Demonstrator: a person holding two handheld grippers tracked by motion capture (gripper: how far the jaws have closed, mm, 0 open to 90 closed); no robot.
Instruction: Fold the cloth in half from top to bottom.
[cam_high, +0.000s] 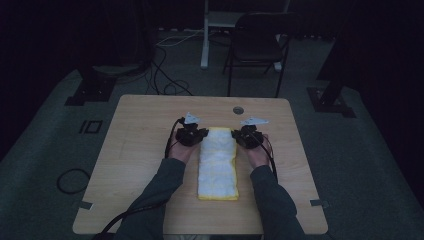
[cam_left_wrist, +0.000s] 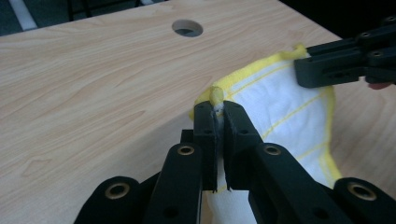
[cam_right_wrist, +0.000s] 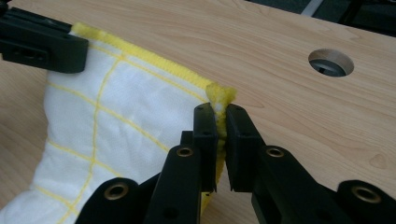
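A white quilted cloth with yellow stitched lines and a yellow hemmed edge (cam_high: 218, 162) lies lengthwise on the pale wood-grain counter (cam_high: 135, 150), a little toward six o'clock of its middle, its far short end at twelve o'clock raised off the surface. The left gripper (cam_high: 192, 134) sits at the cloth's eleven o'clock corner; in the left gripper view its black jaws stand narrow, pinching that yellow corner (cam_left_wrist: 217, 95) between them. The right gripper (cam_high: 247, 136) sits at the one o'clock corner, and in the right gripper view its jaws are likewise pinched tight on the folded yellow hem (cam_right_wrist: 220, 95). Between the two grips the far edge of the cloth hangs in a shallow curve above the counter. A round cable hole (cam_high: 238, 110) lies at twelve o'clock of the cloth, near the counter's far edge.
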